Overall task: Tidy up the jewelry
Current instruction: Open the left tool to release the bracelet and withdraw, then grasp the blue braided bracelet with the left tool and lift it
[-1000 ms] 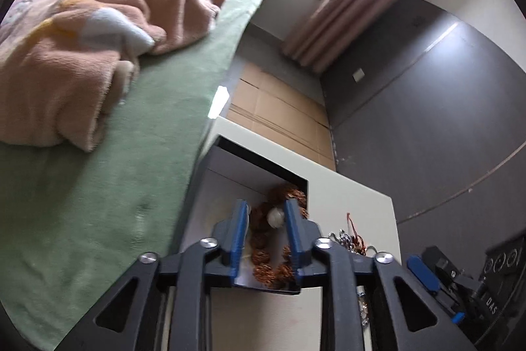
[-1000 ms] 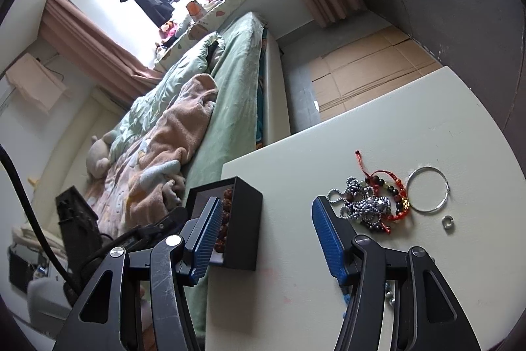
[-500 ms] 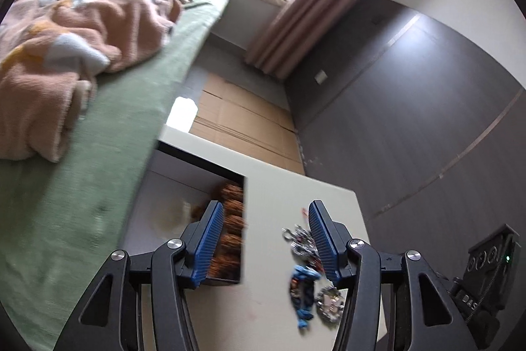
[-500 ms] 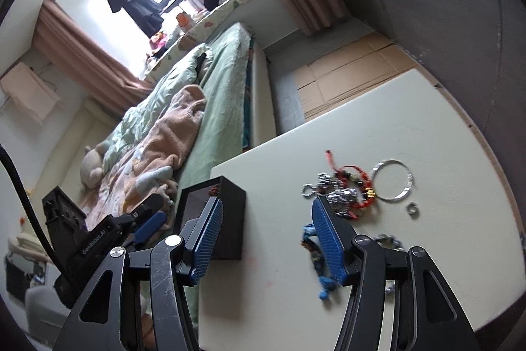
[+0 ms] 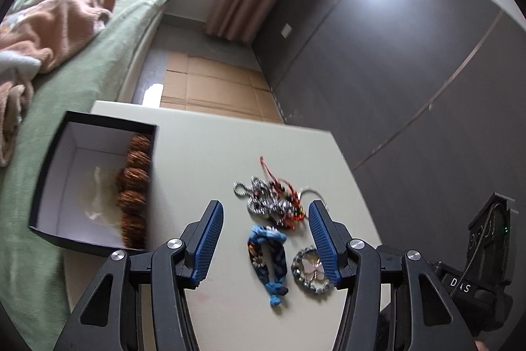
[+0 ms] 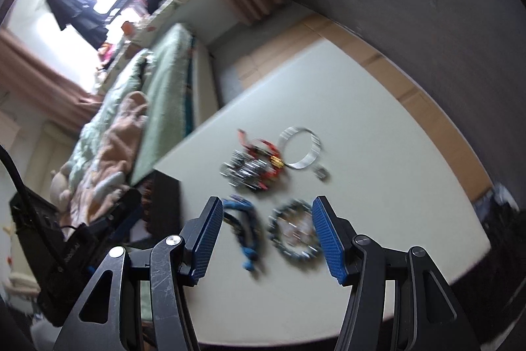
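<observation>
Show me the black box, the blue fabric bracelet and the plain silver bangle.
black box [image 5: 49, 173], left wrist view, on its left wall.
blue fabric bracelet [image 5: 268, 255], left wrist view, on its band.
plain silver bangle [image 6: 314, 150], right wrist view, on its right rim.

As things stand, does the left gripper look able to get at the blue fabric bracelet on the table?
Probably yes. The left gripper stands open, holding nothing, with the blue fabric bracelet lying flat between its fingers' line. The round jewelled piece lies close beside it and could get nudged.

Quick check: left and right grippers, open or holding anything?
Left gripper: open, holding nothing.
Right gripper: open, holding nothing.
</observation>
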`<action>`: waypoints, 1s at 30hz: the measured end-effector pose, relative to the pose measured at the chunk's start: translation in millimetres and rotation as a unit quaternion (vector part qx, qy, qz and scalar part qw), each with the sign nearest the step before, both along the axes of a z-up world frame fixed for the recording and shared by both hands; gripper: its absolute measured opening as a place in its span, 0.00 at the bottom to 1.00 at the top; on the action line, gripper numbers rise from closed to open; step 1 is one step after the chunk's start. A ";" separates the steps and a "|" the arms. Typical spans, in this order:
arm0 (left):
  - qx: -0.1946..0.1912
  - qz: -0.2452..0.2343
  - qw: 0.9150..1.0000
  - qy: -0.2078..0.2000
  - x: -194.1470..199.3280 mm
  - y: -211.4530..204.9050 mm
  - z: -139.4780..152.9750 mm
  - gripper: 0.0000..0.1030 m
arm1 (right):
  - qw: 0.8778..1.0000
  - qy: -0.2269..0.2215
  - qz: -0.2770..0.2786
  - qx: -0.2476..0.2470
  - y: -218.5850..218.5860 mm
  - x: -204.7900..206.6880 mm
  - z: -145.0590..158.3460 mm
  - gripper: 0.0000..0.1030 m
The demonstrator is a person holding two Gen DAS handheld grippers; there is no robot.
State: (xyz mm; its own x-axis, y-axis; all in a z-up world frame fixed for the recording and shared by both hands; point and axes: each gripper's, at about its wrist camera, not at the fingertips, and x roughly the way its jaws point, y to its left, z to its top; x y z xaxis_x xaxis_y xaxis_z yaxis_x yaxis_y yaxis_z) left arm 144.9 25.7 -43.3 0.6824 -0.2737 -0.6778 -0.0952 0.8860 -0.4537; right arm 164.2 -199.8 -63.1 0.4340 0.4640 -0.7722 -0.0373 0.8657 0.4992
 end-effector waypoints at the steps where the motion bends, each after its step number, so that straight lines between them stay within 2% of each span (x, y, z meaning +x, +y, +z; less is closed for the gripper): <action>1: 0.006 -0.006 1.000 0.005 1.7 -4.3 -1.6 0.54 | 1.000 0.007 -0.005 -0.004 -3.9 -1.1 -4.2 0.56; 6: 0.052 -0.033 0.997 0.040 12.3 -31.7 -21.5 0.54 | 0.999 0.041 -0.013 -0.018 -13.9 0.4 -21.2 0.56; 12: 0.095 -0.047 0.992 0.068 18.6 -51.9 -45.4 0.54 | 0.998 0.051 -0.002 -0.030 -11.5 5.0 -27.6 0.56; 18: 0.115 -0.035 0.987 0.108 25.4 -55.6 -66.6 0.54 | 0.998 0.046 0.011 -0.031 -12.9 4.1 -24.2 0.56; 22: 0.131 -0.030 0.985 0.105 25.1 -55.7 -69.4 0.52 | 0.998 0.048 0.015 -0.044 -14.5 4.9 -25.7 0.56; 24: 0.149 -0.032 0.983 0.102 24.4 -59.8 -70.6 0.45 | 0.998 0.048 0.014 -0.045 -15.3 5.3 -25.4 0.56; 25: 0.162 -0.035 0.981 0.101 23.5 -62.2 -71.2 0.35 | 0.998 0.048 0.013 -0.046 -14.5 5.6 -25.6 0.56; 26: 0.175 -0.036 0.979 0.100 22.9 -64.4 -71.8 0.20 | 0.998 0.048 0.012 -0.047 -14.7 5.9 -26.0 0.56; 27: 0.183 -0.041 0.977 0.100 22.4 -66.2 -72.4 0.13 | 0.998 0.049 0.011 -0.048 -14.7 6.5 -26.6 0.56; 30: 0.189 -0.047 0.975 0.104 19.7 -66.4 -71.6 0.12 | 0.997 0.049 0.012 -0.051 -14.3 6.7 -27.5 0.56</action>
State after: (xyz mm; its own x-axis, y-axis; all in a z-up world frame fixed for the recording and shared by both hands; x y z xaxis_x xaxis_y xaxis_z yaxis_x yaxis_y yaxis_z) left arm 164.6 -40.6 -114.9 0.5029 -0.0324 -0.8637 -0.0610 0.9955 -0.0728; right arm 170.9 -214.0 -90.6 0.3433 0.3906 -0.8542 -0.0137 0.9114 0.4113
